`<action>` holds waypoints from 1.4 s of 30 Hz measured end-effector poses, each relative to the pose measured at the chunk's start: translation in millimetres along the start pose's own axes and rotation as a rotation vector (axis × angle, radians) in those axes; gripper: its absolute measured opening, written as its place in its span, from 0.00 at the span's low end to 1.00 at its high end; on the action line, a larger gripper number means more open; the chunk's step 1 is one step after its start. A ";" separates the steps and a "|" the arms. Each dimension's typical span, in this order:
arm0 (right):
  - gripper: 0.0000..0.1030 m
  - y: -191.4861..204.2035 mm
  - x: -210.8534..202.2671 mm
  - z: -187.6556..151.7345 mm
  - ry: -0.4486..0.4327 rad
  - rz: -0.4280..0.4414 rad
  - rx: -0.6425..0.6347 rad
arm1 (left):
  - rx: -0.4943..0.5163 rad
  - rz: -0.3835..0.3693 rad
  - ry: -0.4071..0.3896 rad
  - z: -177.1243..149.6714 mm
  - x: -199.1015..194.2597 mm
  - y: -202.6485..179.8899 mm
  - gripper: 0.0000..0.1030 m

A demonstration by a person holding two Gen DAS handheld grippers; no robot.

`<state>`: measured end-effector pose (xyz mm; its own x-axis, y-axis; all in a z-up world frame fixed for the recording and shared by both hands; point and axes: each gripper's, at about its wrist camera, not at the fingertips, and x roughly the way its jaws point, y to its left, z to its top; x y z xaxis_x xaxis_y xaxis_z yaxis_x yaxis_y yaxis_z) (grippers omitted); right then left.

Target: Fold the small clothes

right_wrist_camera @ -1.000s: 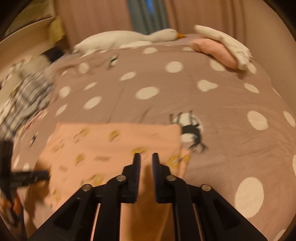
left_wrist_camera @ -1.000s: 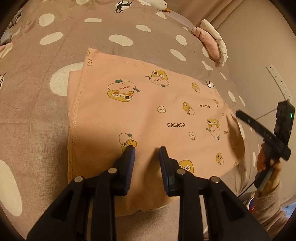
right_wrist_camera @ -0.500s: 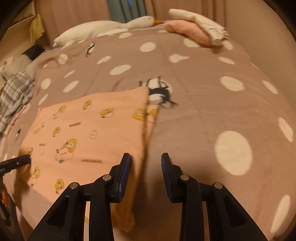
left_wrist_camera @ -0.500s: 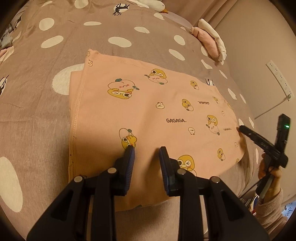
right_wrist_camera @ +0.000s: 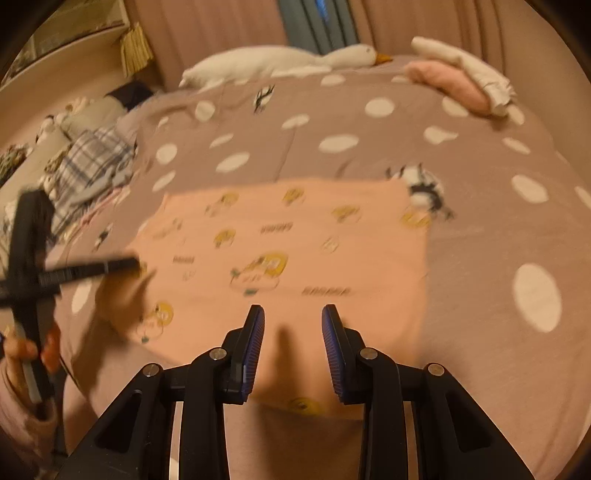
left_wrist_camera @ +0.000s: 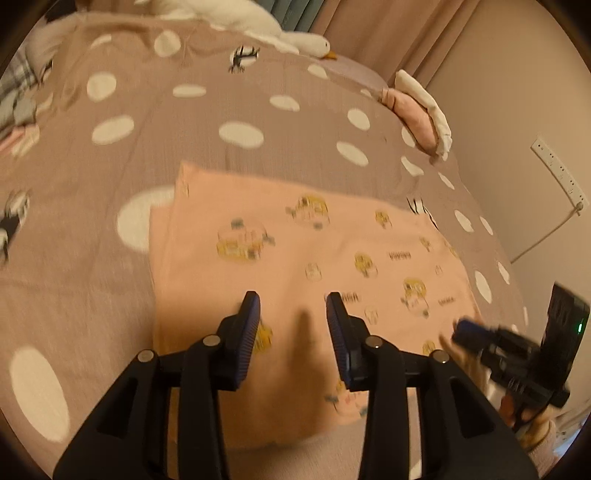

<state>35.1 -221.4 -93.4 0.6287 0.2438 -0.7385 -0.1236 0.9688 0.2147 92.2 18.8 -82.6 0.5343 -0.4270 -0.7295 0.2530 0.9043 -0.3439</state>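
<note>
Taupe bedspread [left_wrist_camera: 207, 110] with white oval spots and small penguin prints across most of the left wrist view, beige wall and white power strip [left_wrist_camera: 557, 173] at right. Peach folded cloth with yellow cartoon prints [left_wrist_camera: 295, 258] lying flat at centre, blurred. Long white plush goose [left_wrist_camera: 258, 26] along the top edge; folded pink and white clothes [left_wrist_camera: 421, 110] at upper right. Left gripper [left_wrist_camera: 291, 325] at lower centre, over the near part of the cloth, blue-padded jaws opening, nothing between them but their shadow on the fabric. Right gripper [left_wrist_camera: 469, 332] at lower right, blurred, tip over the cloth's right edge, held by a hand in a pink sleeve [left_wrist_camera: 535, 424].

Same spotted bedspread [right_wrist_camera: 480, 240] in the right wrist view, pink curtains behind, goose [right_wrist_camera: 277, 61] and folded clothes [right_wrist_camera: 461, 79] along the top. Plaid grey-blue garment pile [right_wrist_camera: 88, 166] at left. Peach cloth [right_wrist_camera: 314, 240] at centre, near edge draped over the bed's front. Right gripper [right_wrist_camera: 291, 339] at lower centre above that near edge, jaws moderately apart, empty. Left gripper [right_wrist_camera: 122, 264] entering from the left, blurred, tip at the cloth's left edge; contact impossible to tell.
</note>
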 end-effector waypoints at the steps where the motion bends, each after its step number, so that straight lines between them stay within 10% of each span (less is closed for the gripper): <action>1: 0.31 1.6 3.4 -4.1 0.017 -0.004 0.001 | 0.010 0.015 -0.005 4.6 3.3 0.6 0.40; 6: 0.31 -4.6 6.3 -15.9 0.053 -0.009 0.027 | -0.051 0.090 0.068 15.5 42.6 30.2 0.40; 15: 0.31 -11.6 -7.2 -30.0 0.096 -0.023 0.046 | -0.220 0.000 0.036 27.5 28.3 66.3 0.41; 20: 0.31 -11.3 -18.5 -32.2 0.081 -0.028 0.049 | -0.267 -0.011 0.002 5.1 -13.0 84.6 0.61; 33: 0.32 48.0 12.2 -1.4 0.027 0.187 0.043 | -0.297 -0.097 0.046 -46.4 -34.4 74.2 0.60; 42: 0.32 80.3 26.5 -10.0 0.036 0.250 0.007 | -0.446 -0.340 0.134 -46.8 -14.0 91.5 0.61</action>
<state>34.1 -136.7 -102.1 0.5518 0.4773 -0.6839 -0.2660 0.8779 0.3981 70.2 107.5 -131.6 0.3684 -0.7163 -0.5927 0.0129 0.6414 -0.7671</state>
